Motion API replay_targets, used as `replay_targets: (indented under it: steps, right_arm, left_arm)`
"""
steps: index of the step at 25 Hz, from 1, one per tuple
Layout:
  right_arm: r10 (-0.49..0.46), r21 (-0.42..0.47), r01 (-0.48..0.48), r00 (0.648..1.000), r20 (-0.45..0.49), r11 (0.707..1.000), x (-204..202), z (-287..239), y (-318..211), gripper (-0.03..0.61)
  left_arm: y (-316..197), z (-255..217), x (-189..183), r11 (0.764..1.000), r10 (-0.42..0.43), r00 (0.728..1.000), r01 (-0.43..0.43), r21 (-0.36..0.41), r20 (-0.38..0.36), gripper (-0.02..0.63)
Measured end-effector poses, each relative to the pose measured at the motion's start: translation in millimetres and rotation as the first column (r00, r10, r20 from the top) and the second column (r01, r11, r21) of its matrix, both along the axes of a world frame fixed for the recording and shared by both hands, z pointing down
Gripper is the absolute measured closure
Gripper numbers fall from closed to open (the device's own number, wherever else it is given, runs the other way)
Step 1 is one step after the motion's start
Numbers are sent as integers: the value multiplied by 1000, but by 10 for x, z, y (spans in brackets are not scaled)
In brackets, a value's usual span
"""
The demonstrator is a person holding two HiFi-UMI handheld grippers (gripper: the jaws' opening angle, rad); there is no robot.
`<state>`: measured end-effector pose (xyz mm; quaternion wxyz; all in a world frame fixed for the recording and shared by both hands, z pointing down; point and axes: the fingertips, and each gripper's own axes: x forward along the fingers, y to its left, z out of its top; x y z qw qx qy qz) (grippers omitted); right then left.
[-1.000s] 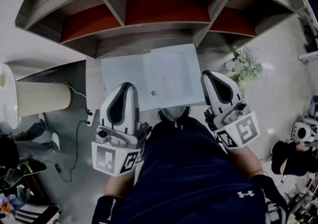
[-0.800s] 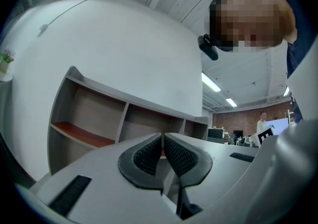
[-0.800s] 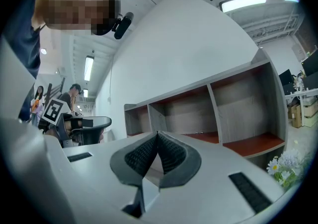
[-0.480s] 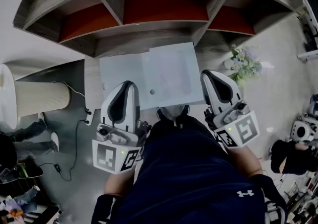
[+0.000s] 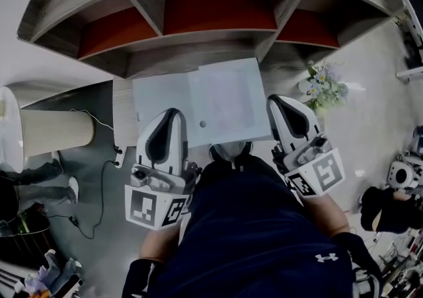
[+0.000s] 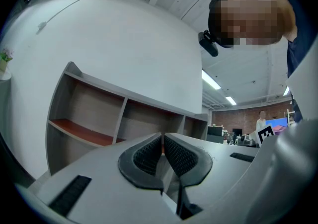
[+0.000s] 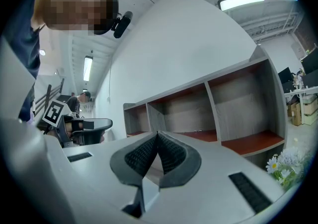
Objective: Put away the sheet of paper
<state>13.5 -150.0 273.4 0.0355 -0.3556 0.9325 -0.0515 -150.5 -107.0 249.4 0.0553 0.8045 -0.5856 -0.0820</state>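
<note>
White sheet of paper (image 5: 225, 100) sits 10 o'clock off our right gripper (image 5: 276, 100), nearer than left gripper (image 5: 168, 113); both fingers pressed together, empty.

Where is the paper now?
Head view, centre: the paper lies just before the shelf, between the left gripper and the right gripper.

The shelf unit (image 5: 198, 59) is grey with a wood grain, and its shelf boards (image 5: 218, 14) are red-brown. The sheet of paper (image 5: 225, 102) is white with a faint grey tint. The left gripper (image 5: 166, 115) and right gripper (image 5: 281, 100) are pale grey, each with a white cube printed with black square markers. Their fingers (image 6: 146, 156) carry black pads with a fine grid texture. The shirt (image 5: 258, 237) is navy with a small white logo. The flowers (image 5: 324, 88) are white with green leaves, and the pleated lampshade (image 5: 56, 130) is cream.
</note>
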Motion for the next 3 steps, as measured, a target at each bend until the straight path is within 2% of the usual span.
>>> replay_targets:
  steps: [3]
  right_arm:
    - [1,-8,-1,1000,-1,1000,4,21,-3,572]
  left_arm:
    - [-1,13,14,1000,3,1000,-3,-4,0,583]
